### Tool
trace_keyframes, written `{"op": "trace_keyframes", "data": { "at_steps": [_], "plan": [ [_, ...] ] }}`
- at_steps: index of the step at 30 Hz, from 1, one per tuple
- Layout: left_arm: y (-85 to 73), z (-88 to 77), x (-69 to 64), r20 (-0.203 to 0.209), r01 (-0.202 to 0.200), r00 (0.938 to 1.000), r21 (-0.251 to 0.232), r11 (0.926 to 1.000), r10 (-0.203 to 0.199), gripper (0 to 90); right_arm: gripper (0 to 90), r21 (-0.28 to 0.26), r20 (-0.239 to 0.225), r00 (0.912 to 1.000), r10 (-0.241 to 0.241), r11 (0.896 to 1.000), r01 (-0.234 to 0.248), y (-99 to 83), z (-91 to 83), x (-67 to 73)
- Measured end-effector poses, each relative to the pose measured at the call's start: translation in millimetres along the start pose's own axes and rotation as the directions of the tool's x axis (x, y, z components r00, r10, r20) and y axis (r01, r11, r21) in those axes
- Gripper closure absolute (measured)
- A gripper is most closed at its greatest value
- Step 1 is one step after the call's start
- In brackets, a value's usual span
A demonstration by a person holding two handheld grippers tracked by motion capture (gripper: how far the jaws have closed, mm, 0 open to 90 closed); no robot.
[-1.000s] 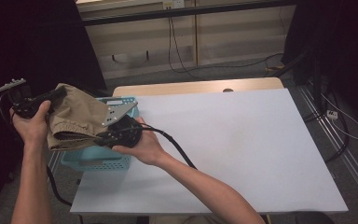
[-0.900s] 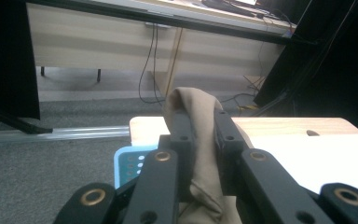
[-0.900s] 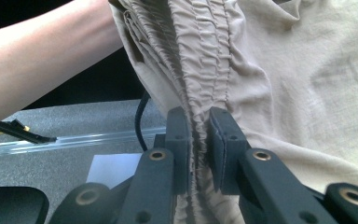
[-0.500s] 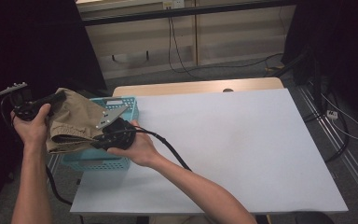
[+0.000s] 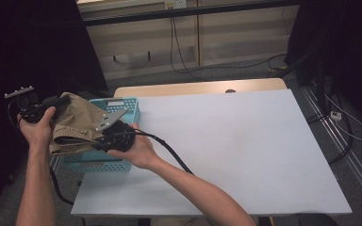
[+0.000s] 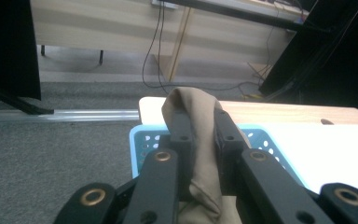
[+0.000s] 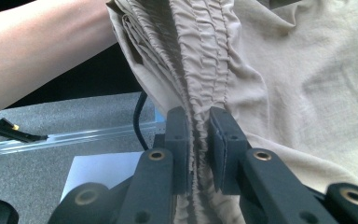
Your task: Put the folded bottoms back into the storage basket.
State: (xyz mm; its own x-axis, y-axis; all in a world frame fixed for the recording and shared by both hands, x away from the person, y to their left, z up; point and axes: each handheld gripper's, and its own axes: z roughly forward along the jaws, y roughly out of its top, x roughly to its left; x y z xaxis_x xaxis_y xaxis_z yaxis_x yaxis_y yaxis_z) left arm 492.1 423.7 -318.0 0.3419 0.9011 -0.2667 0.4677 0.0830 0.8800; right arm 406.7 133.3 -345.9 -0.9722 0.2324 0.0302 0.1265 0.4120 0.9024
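Observation:
A folded tan garment (image 5: 78,125) with an elastic, gathered band hangs between my two grippers, just above a light blue plastic basket (image 5: 125,107) at the table's left edge. My left gripper (image 5: 59,101) is shut on one end of the tan garment (image 6: 200,154); its jaws pinch a fold of cloth over the basket (image 6: 144,137). My right gripper (image 5: 104,141) is shut on the gathered band of the garment (image 7: 198,84), with the cloth squeezed between its pads. A bare forearm crosses the top left of the right gripper view.
The white table top (image 5: 245,141) stretches to the right of the basket. Behind it are a wooden strip (image 5: 193,87), a low shelf unit and hanging cables (image 5: 176,37). Grey carpet and a metal rail (image 6: 65,114) lie to the left of the table.
Both hands have sunk a little with the garment, bringing it closer over the basket. Both grips are unchanged.

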Motion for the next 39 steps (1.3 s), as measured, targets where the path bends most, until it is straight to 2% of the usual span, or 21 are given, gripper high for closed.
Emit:
{"op": "trace_keyframes", "data": {
  "at_steps": [7, 14, 25, 39],
  "plan": [
    [2.8, 5.8, -5.4, 0.012, -0.032, 0.9994, 0.019, 0.9993, 0.032, 81.9, 78.7, 0.012, -0.002, 1.0000, 0.010, 1.000, -0.010, -3.1, 6.4, -2.4],
    [-3.6, 11.4, 0.1, 0.009, -0.012, 0.9999, 0.030, 0.9995, 0.012, 81.8, 78.6, 0.021, 0.013, 0.9999, 0.003, 1.000, -0.004, -6.9, 11.4, -2.9],
    [-11.1, 11.1, 8.3, 0.006, -0.008, 0.9999, 0.049, 0.9988, 0.008, 81.9, 78.2, 0.032, 0.008, 0.9998, 0.016, 0.999, -0.016, -16.2, 24.6, 0.4],
    [-19.8, 21.4, 8.3, 0.023, 0.000, 0.9997, 0.059, 0.9983, -0.001, 81.9, 77.5, 0.059, 0.012, 0.9995, 0.028, 0.998, -0.029, -26.4, 35.2, 0.8]
  ]
}}
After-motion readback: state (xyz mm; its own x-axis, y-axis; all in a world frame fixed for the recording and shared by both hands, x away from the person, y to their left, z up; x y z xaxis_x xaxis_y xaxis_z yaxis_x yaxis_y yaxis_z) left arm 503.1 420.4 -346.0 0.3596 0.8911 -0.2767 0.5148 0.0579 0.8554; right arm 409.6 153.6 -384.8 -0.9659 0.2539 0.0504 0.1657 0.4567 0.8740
